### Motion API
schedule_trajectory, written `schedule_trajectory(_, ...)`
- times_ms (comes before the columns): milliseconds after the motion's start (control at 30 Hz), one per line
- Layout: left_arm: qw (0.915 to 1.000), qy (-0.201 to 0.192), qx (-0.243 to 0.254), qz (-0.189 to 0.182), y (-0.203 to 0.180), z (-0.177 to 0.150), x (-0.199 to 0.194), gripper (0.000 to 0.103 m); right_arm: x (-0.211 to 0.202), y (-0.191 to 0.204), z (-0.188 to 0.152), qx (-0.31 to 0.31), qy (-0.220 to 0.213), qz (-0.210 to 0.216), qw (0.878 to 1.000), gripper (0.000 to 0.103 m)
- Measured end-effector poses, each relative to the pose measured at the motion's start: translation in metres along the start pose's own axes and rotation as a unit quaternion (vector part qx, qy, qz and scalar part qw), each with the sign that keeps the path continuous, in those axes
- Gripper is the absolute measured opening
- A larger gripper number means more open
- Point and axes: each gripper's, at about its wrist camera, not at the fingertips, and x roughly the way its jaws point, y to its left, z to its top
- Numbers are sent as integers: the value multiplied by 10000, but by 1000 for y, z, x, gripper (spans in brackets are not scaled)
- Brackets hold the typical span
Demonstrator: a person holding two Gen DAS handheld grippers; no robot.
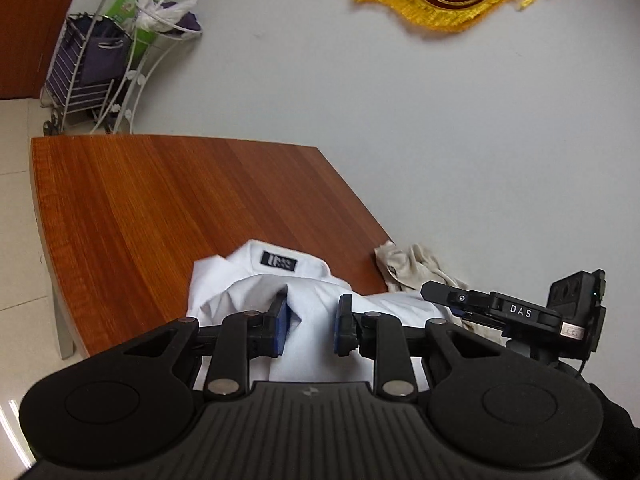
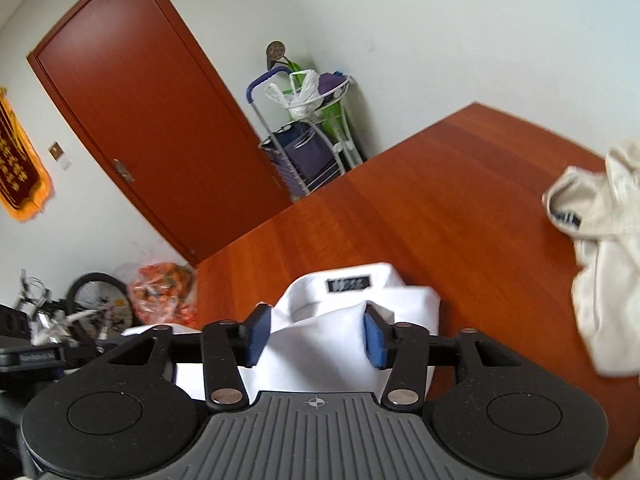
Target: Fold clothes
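A white shirt (image 1: 260,276) lies bunched on the near part of the wooden table (image 1: 160,200), its collar with a dark label turned toward the far side. The left gripper (image 1: 312,324) hangs just above the shirt, jaws spread apart with white cloth showing between the blue pads (image 1: 282,320); whether they touch the fabric I cannot tell. The right gripper (image 2: 316,334) sits over the same shirt (image 2: 360,300) near the collar, jaws likewise released and wide. A crumpled beige garment (image 2: 600,264) rests on the table (image 2: 440,200) to the right, apart from the shirt. A shopping cart (image 2: 304,152) stands by the brown door (image 2: 140,120).
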Motion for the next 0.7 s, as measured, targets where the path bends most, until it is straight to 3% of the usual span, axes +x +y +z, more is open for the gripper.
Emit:
schedule_trajectory(67, 9998, -12, -40, 171, 3, 9, 15, 29, 9, 0, 7, -127, -169, -270, 9994, 68)
schedule_trajectory(200, 9986, -11, -26, 535, 7, 28, 49, 29, 8, 3, 18, -324, -589, -712, 9952, 71)
schedule_trajectory(300, 9972, 31, -67, 743, 12, 38, 70, 29, -8, 13, 16, -580, -759, -705, 9929, 73)
schedule_trajectory(467, 9949, 150, 3, 994, 28, 43, 99, 30, -12, 45, -13, -1359, -605, -381, 9881, 71)
schedule_trajectory(600, 9905, 253, 563, 1233, 27, 44, 116, 33, 19, 70, -35, -1938, -280, -323, 9801, 60)
schedule_trajectory(700, 9887, 234, 783, 1257, 24, 46, 116, 37, 36, 81, -45, -2210, -233, -542, 9735, 59)
